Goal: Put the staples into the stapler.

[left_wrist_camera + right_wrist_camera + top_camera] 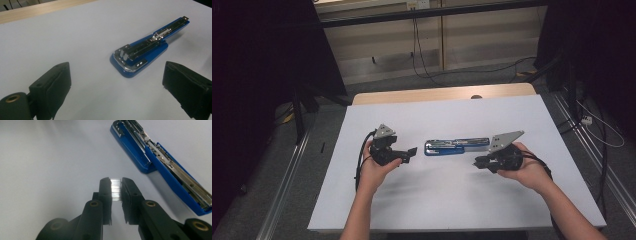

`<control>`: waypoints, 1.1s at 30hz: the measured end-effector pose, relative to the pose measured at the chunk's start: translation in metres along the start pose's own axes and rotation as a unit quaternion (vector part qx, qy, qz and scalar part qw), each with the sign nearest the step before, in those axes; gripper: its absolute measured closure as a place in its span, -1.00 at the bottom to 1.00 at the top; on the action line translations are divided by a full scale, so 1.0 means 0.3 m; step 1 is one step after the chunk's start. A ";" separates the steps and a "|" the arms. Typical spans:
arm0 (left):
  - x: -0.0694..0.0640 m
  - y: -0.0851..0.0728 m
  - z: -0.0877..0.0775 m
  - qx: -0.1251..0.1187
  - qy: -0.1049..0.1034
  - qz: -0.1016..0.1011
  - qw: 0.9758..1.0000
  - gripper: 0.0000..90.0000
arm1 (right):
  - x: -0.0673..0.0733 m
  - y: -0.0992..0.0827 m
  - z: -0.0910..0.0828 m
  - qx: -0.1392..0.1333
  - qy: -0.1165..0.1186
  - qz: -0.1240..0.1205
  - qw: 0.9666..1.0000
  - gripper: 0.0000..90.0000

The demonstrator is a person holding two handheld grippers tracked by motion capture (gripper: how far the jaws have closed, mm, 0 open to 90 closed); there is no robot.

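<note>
White worktop (432,200) with a wooden far edge (442,93). Grey floor (267,190) around it. Black cables (419,55) trail against the pale back wall (482,45).

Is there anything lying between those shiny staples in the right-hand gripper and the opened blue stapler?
Nothing visible. The right gripper holds the strip of staples above bare white table, and the open stapler lies just beyond with no other thing between.
</note>
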State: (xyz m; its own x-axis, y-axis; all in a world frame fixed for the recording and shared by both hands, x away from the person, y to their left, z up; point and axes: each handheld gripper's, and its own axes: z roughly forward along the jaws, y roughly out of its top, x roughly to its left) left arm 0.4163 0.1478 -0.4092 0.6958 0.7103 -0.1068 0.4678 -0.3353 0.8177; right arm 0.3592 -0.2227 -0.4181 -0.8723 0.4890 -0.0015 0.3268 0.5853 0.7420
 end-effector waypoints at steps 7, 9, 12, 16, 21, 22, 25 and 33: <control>0.004 0.001 -0.010 -0.004 0.002 -0.003 1.000 -0.82 | -0.021 0.041 0.011 -0.002 0.005 -0.007 1.000 0.76; 0.005 0.001 -0.011 -0.005 0.003 -0.002 1.000 -0.81 | -0.026 0.051 0.014 -0.002 0.006 -0.009 1.000 0.76; 0.007 0.000 -0.011 -0.004 0.002 -0.003 1.000 -0.81 | -0.032 0.066 0.017 -0.003 0.007 -0.013 1.000 0.76; 0.005 -0.001 -0.008 -0.003 0.000 -0.005 1.000 -0.81 | -0.037 0.082 0.024 0.000 0.009 -0.017 1.000 0.76; 0.003 -0.001 -0.005 0.000 0.000 -0.002 1.000 -0.81 | -0.048 0.103 0.034 0.003 0.015 -0.021 1.000 0.76; 0.004 -0.001 -0.005 0.000 0.001 -0.002 1.000 -0.81 | -0.050 0.107 0.035 0.001 0.014 -0.021 1.000 0.76; 0.006 -0.001 -0.006 0.000 0.000 -0.003 1.000 -0.81 | -0.057 0.118 0.038 -0.004 0.018 -0.020 1.000 0.76; 0.004 -0.001 -0.007 0.000 0.000 -0.003 1.000 -0.82 | -0.075 0.140 0.044 -0.006 0.020 -0.015 1.000 0.76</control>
State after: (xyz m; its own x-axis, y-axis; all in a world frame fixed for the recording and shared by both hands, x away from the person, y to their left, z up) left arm 0.4159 0.1500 -0.4085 0.6928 0.7126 -0.1109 0.4714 -0.3311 0.8174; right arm 0.3975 -0.2006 -0.3957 -0.8952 0.4458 0.0025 0.2966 0.5914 0.7498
